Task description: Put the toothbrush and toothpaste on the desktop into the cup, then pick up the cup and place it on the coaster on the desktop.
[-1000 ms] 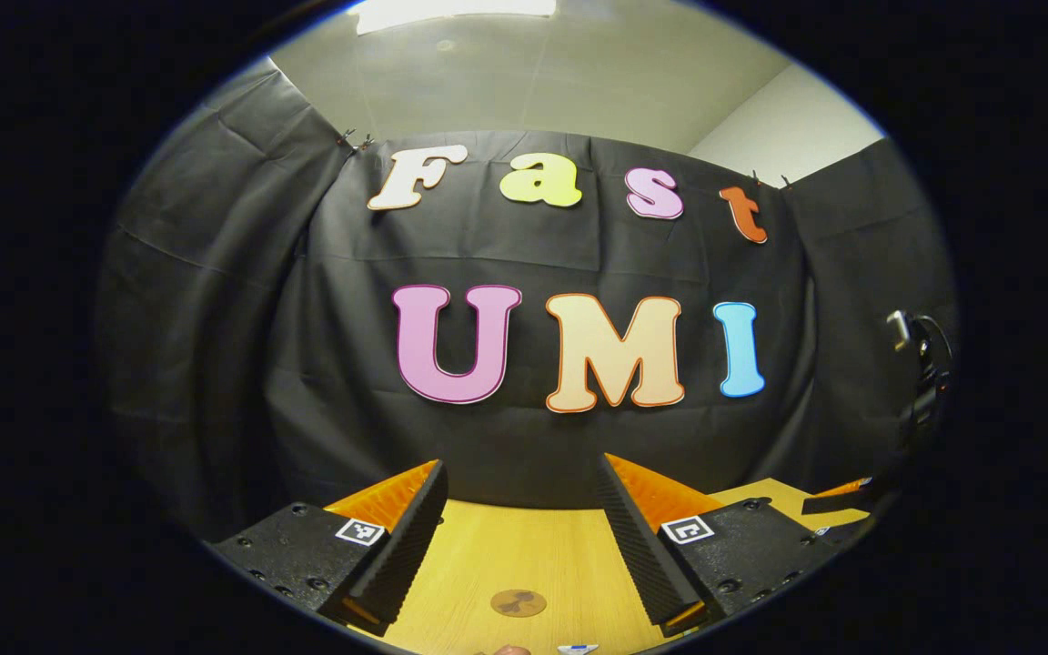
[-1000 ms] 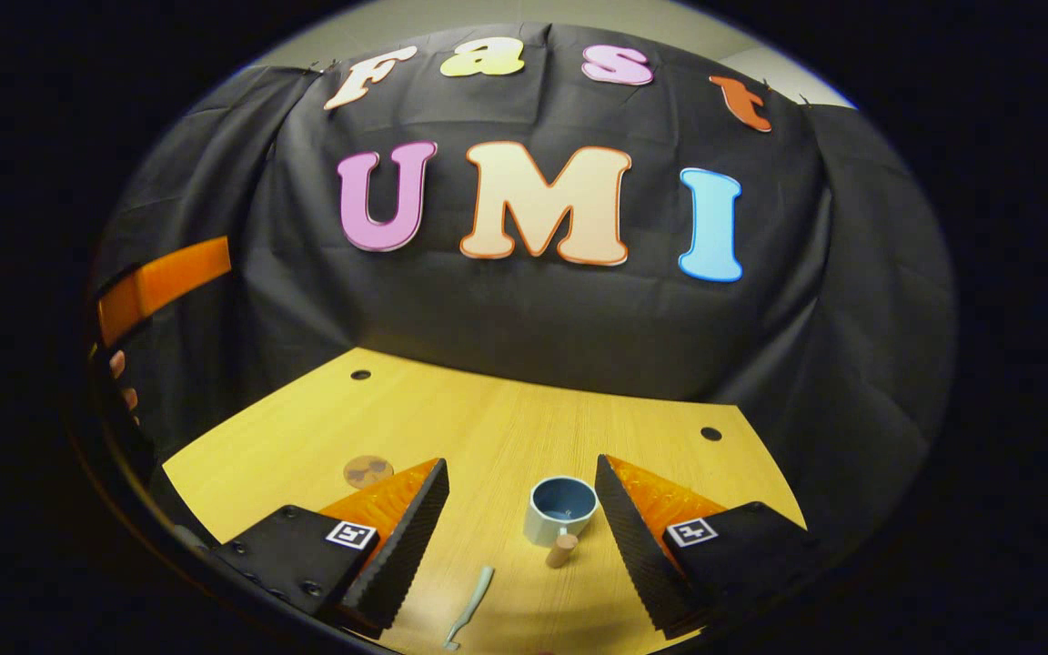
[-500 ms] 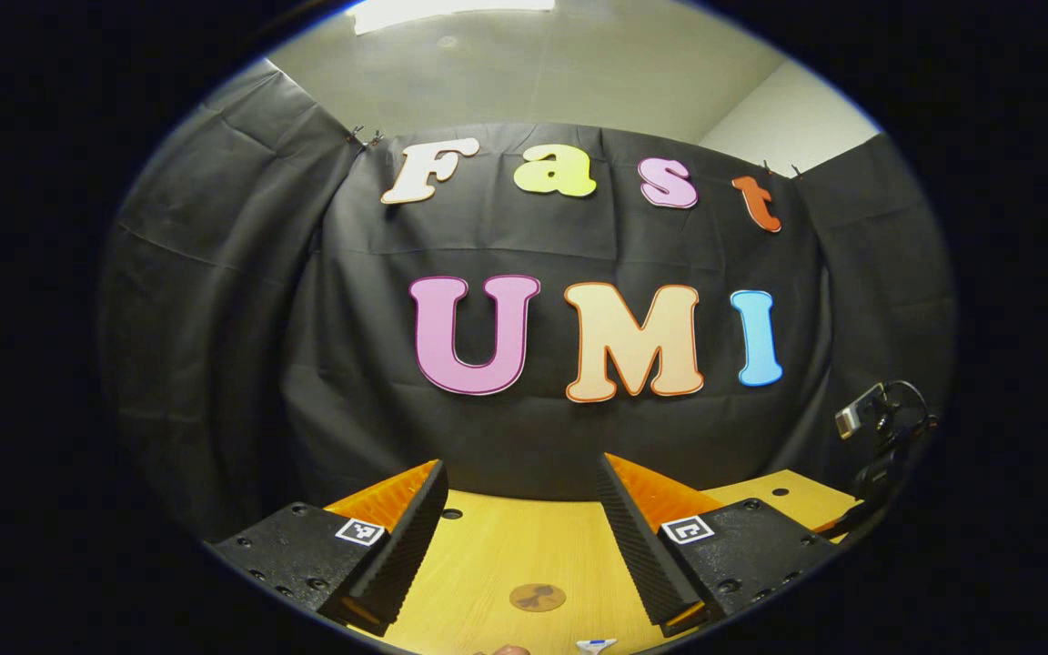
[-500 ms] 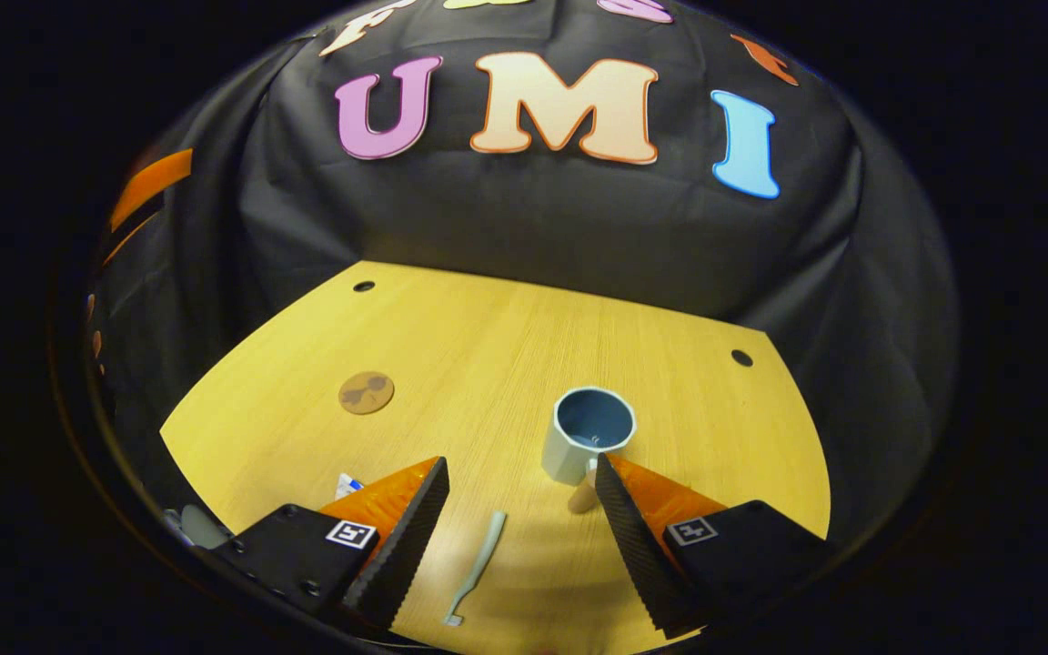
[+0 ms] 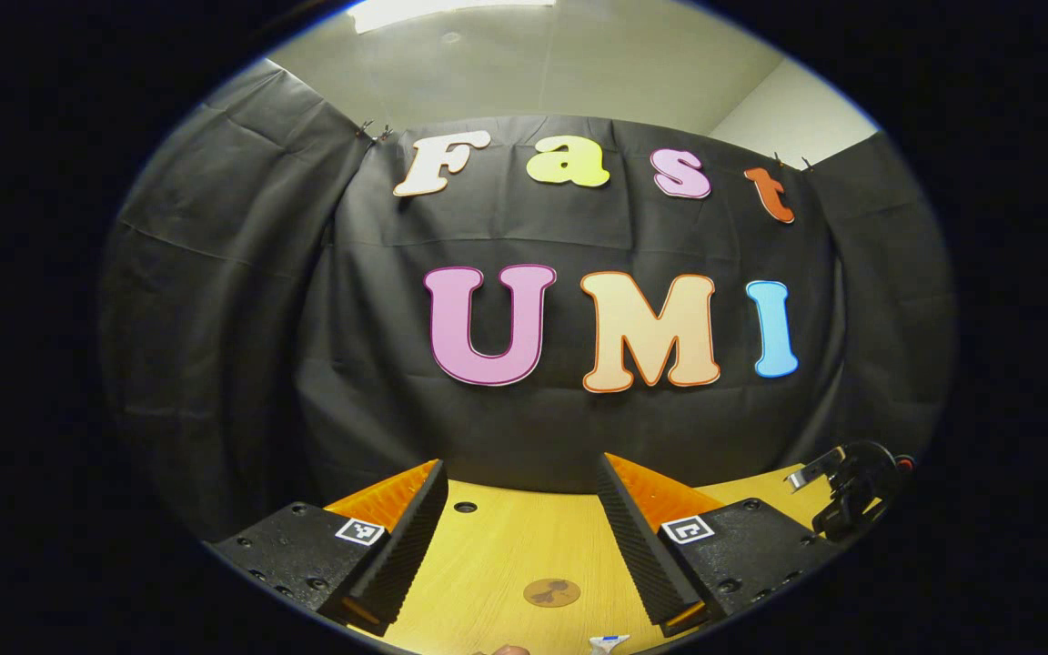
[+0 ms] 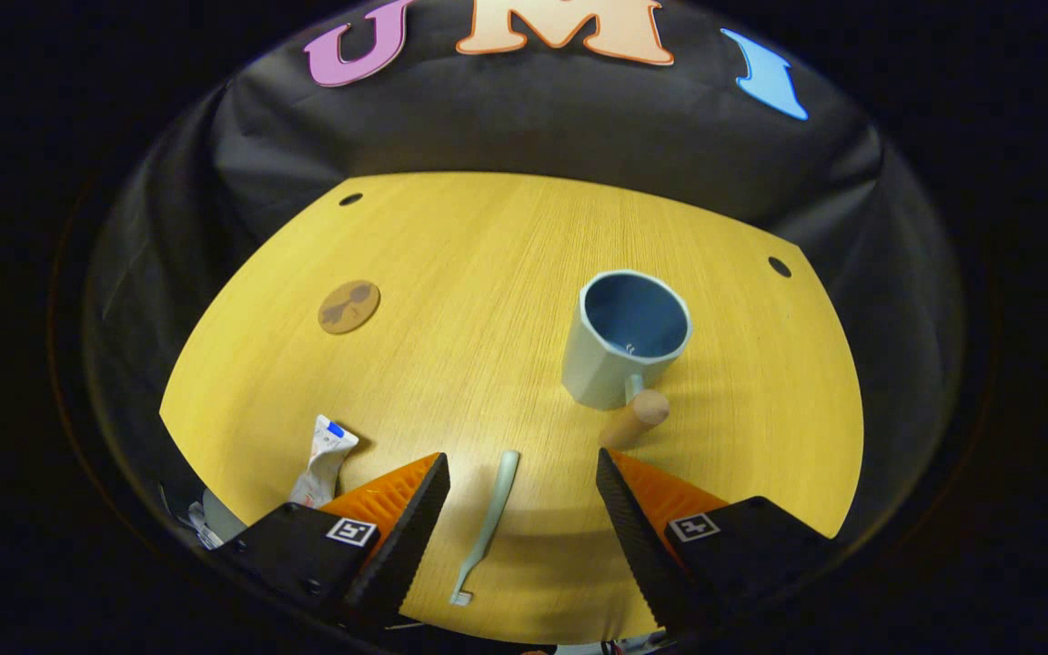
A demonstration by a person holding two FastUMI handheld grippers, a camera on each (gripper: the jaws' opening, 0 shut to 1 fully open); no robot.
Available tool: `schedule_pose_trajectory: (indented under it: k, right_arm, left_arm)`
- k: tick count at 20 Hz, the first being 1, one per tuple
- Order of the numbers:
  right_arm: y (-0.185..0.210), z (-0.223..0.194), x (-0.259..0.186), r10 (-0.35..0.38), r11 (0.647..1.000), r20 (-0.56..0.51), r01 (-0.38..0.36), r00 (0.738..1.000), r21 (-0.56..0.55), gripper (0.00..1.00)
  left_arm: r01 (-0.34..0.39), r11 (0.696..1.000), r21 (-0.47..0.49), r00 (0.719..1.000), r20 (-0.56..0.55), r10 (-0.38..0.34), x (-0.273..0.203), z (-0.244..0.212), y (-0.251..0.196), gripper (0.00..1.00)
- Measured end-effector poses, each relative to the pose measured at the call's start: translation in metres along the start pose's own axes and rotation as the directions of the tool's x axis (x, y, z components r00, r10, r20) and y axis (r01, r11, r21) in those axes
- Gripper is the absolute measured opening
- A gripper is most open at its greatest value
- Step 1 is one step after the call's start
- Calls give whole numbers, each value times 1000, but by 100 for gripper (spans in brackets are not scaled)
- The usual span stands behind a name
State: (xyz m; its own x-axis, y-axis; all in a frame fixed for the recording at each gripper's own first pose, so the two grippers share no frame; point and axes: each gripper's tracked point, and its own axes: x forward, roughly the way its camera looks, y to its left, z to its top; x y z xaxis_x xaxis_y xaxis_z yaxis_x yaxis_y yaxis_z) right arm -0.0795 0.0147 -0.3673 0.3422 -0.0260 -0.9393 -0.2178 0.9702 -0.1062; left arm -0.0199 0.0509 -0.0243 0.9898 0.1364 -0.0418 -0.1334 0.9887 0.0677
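brush (image 6: 488, 518): lies flat on the desk (image 6: 488, 273) between my right claw's (image 6: 519, 496) fingers, handle pointing ahead, bristle end nearest me. I judge it light, thin, stiff and a bit slick; best pinched across the mid-handle.
paste (image 6: 324, 459): crumpled tube to the left of my right claw, partly behind its left finger. Soft and light by the look; pinch the flat body, not the cap.
cup (image 6: 624, 350): upright, ahead and to the right of my right claw, handle toward me. Rigid, probably the heaviest piece; nothing in it yet.
coaster (image 6: 348, 307): well ahead to the left; also seen just ahead between my left claw's (image 5: 519, 518) fingers.
right claw: spread wide above the brush, holding nothing, touching nothing.
left claw: spread wide, holding nothing, above the desk.
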Motion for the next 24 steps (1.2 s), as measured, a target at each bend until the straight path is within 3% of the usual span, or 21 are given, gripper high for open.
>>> schedule_pose_trajectory:
  k: [11, 19, 21, 22, 23, 24]
  right_arm:
    - [18, -47, 36, 22, 999, -232, -28, 972, -21, 100]
    - [19, -64, 48, 34, 999, -305, -31, 952, 12, 98]
    - [16, -58, 48, 20, 1000, -291, -18, 957, 12, 92]
    - [13, -58, 50, 11, 1000, -285, -8, 958, 10, 81]
    - [12, -57, 53, 10, 1000, -280, -9, 960, 7, 80]
    - [12, -55, 52, 12, 1000, -276, -12, 961, 4, 67]
  left_arm:
    - [-17, 1000, -11, 999, -40, 17, -1, -20, 12, 94]
    - [-15, 1000, -13, 997, -69, 14, 0, -31, 14, 94]
    - [-10, 1000, -12, 997, -71, 9, 0, -33, 12, 94]
    - [-9, 1000, -12, 997, -74, 8, 0, -35, 13, 94]
    - [-7, 1000, -13, 997, -80, 6, 1, -37, 11, 94]
    - [-6, 1000, -15, 996, -86, 5, 1, -40, 11, 94]
